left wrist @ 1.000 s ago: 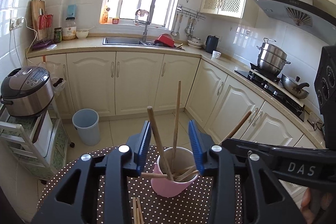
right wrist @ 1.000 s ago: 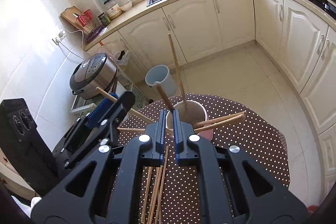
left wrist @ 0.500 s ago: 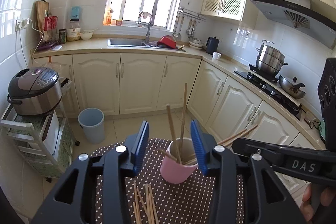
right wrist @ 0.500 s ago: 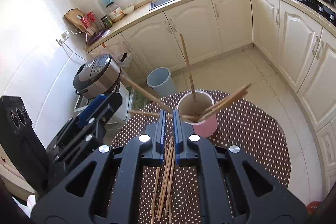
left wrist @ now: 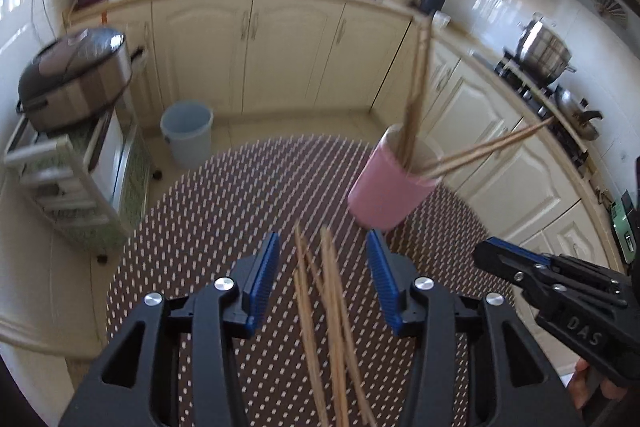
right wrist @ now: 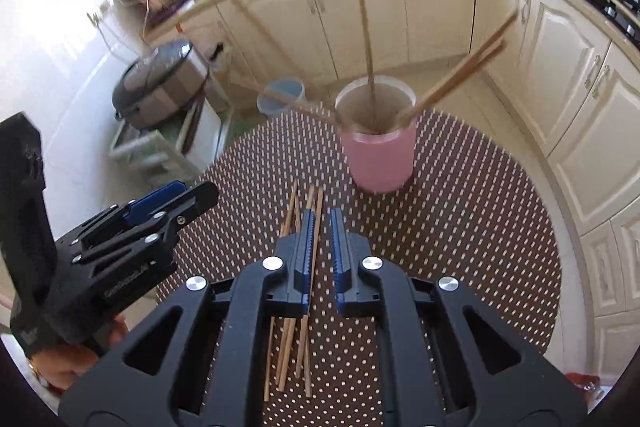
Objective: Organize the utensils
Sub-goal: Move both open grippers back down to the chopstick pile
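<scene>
Loose chopsticks (left wrist: 324, 311) lying flat mid-worktop (left wrist: 192, 227), long axis along the reach, directly under the left tongs (left wrist: 323, 279), empty, just opening; right tongs (right wrist: 322, 227) nearly closed, empty, alongside; cup (left wrist: 386, 187) beyond.

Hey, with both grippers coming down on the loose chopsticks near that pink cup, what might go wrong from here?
1. The loose chopsticks lie crossed in a pile, so the open left gripper may pinch several or scatter them.
2. The chopsticks already in the pink cup lean far out over its rim; a nudge might tip it.
3. The right gripper, nearly shut, sits over the same pile and could clash with the left.
</scene>
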Motion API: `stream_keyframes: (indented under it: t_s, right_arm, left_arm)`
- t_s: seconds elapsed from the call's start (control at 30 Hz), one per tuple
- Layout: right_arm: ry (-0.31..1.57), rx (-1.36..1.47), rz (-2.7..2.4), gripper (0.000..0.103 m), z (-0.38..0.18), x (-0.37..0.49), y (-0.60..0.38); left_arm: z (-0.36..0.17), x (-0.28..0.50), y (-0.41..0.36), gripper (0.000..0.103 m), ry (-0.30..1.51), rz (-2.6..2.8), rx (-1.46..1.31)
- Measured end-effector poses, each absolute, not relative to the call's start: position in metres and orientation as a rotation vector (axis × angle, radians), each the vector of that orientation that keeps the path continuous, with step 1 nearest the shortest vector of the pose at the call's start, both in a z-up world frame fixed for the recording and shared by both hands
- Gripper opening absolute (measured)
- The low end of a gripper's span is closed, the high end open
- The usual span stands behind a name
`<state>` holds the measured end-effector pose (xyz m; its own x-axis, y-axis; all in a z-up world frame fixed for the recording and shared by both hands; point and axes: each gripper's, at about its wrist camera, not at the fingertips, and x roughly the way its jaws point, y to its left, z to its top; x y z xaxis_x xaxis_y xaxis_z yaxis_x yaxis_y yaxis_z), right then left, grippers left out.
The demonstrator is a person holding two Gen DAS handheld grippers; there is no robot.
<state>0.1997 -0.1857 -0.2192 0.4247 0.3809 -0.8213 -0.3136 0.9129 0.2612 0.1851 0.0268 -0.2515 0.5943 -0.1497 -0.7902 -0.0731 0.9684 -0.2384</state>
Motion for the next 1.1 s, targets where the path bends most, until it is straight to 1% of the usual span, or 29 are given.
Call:
stream_keyframes:
  t_s: [0.1,0.17,0.3,0.37,0.5,0.73,0.83,1.1]
  right_arm:
    - [1.087,0.060,0.433,0.010,-0.237,0.197,-0.182]
    - [1.110,0.046,0.427,0.013,-0.248,0.197,-0.180]
    - [1.150,0.047,0.414,0.036,-0.269,0.198,-0.177]
    - [1.164,0.054,0.408,0.041,-0.277,0.199,-0.177]
    - [1.208,0.072,0.410,0.041,-0.291,0.207,-0.179]
    - [1.255,0.074,0.416,0.041,-0.309,0.215,-0.177]
    - [1.271,0.074,0.421,0.041,-0.313,0.218,-0.175]
    - [1.302,0.056,0.447,0.041,-0.325,0.222,-0.156]
  left_arm:
    - [-0.283,0.187,0.033,0.045,1.058,-0.027,-0.259]
    - [-0.296,0.186,0.034,0.045,1.102,-0.022,-0.239]
    - [-0.319,0.191,0.032,0.045,1.178,-0.037,-0.212]
    - [-0.328,0.195,0.028,0.045,1.207,-0.043,-0.202]
    - [-0.351,0.202,0.019,0.045,1.280,-0.060,-0.177]
    - [-0.381,0.206,0.005,0.045,1.349,-0.062,-0.102]
    - [-0.383,0.203,0.004,0.045,1.346,-0.061,-0.079]
    - [-0.381,0.191,0.031,0.045,1.351,-0.023,-0.165]
